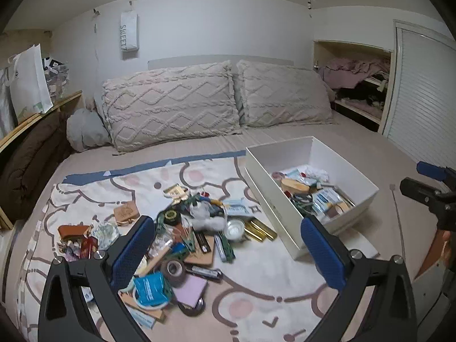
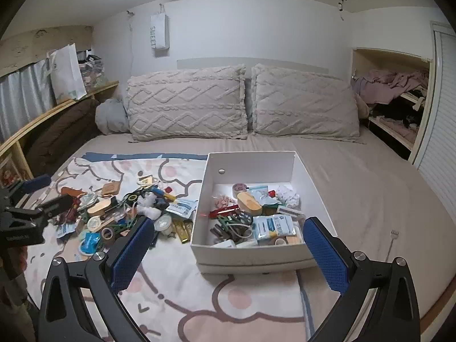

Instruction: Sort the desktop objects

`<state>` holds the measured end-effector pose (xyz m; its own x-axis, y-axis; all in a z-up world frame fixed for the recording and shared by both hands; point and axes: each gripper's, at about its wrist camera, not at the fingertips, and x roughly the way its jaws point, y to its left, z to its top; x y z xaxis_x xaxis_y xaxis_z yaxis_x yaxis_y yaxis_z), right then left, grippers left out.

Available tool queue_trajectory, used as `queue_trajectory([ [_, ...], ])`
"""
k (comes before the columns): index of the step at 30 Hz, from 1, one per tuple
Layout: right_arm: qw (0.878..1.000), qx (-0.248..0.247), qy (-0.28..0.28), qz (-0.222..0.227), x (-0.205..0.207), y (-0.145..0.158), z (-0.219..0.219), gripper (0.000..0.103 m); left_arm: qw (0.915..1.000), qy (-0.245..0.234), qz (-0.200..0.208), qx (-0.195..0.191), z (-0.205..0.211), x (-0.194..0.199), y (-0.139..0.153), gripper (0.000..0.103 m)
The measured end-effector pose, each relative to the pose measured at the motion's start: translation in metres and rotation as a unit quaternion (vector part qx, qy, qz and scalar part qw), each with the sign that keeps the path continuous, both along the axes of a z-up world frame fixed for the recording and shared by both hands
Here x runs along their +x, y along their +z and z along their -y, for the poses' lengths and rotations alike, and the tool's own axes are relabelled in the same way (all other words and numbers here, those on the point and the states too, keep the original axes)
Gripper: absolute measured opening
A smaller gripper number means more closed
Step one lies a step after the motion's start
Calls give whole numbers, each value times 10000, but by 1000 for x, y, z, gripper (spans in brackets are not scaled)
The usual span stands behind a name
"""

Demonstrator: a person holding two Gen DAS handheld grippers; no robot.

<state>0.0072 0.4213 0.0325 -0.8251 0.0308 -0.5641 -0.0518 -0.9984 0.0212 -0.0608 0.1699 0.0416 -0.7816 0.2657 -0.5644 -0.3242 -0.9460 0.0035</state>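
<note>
Right wrist: bare bedsheet (image 2: 370, 176) beside white box (image 2: 250, 256).

Box wall (image 1: 273, 196) hides part of its contents.

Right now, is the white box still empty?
No. In the right wrist view the white box already holds several items, including a wooden oval case and blue-and-white packets.
</note>
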Motion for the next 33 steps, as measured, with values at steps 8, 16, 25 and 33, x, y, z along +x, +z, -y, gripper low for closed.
queue_trajectory([
  [8, 9999, 11, 106, -50, 31, -13, 10, 103, 9997, -162, -175, -27, -3, 33, -8, 103],
  [16, 9994, -119, 227, -216, 53, -24, 20, 103, 9988, -359, -320, 85, -2, 63, -15, 103],
  [25, 9994, 142, 133, -294, 70, -41, 26, 103, 9982, -115, -597, 5, 3, 80, -29, 103],
  [33, 9988, 350, -6, -346, 81, -51, 31, 103, 9988, -114, -460, 132, 7, 84, -48, 103],
])
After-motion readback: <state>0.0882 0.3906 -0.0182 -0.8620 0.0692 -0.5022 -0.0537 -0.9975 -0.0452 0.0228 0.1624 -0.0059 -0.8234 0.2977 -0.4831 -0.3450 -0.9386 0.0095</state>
